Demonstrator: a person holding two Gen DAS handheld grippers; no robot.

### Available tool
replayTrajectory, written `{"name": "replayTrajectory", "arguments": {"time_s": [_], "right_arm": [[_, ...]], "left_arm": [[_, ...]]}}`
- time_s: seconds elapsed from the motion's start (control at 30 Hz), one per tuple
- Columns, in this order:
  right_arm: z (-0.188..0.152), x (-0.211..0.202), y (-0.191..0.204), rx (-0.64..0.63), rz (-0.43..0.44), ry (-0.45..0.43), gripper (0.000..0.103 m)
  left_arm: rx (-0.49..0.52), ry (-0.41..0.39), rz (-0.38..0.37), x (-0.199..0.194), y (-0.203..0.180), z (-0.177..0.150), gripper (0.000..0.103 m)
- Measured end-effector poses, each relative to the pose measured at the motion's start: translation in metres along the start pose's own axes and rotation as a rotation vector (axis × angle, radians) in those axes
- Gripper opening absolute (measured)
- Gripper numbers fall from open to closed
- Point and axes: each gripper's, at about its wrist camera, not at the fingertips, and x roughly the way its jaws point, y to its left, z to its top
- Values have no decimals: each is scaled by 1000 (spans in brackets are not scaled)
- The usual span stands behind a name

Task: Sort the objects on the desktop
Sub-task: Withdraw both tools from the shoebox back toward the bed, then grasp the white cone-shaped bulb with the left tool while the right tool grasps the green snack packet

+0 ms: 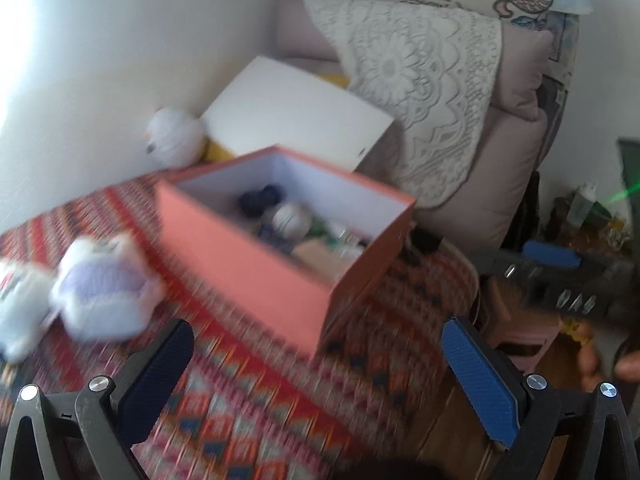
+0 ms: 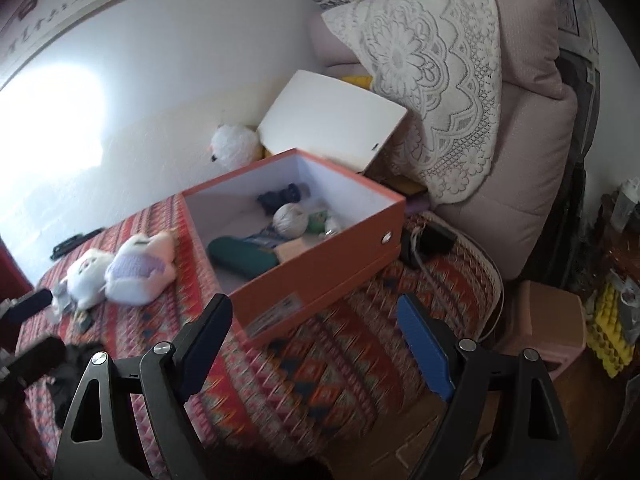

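Nearest the lens in each wrist view are the tool's own fingers. The left tool (image 1: 318, 356) stands with its jaws wide apart and nothing between them, above the patterned cloth (image 1: 256, 412) that covers the worktop. The right tool (image 2: 314, 336) is likewise spread and empty, just short of the near corner of the orange box (image 2: 304, 280).

The box sits open on the cloth, its white lid (image 2: 332, 120) propped behind it against the cushions. Inside lie a ball of pale yarn (image 2: 290, 220), a dark green case (image 2: 240, 256), something dark blue at the back and a few smaller bits I cannot make out. Still loose on the cloth, left of the box, are a lilac-and-white plush toy (image 2: 140, 272) and a smaller white plush toy (image 2: 86, 276) touching it — with some small dark items beyond them near the left edge. A white fluffy ball (image 2: 234, 146) rests by the wall behind the box.

Judging by this, sorting is partway: both tools are free and the plush toys look like the next candidates. The risks are plain enough. The left view is smeared with motion, so a fast reach could overshoot and shove the soft toys rather than pinch them. The right tool is close to the box corner — a careless sweep could push the light box or snag the cloth and drag everything on it.
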Motion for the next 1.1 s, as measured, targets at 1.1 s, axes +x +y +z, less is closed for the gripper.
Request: {"name": "replayTrajectory", "arguments": {"time_s": [1.1], "right_arm": [[-63, 72, 309, -393, 289, 163, 88]], "left_arm": [[-303, 46, 459, -67, 270, -94, 102]]}}
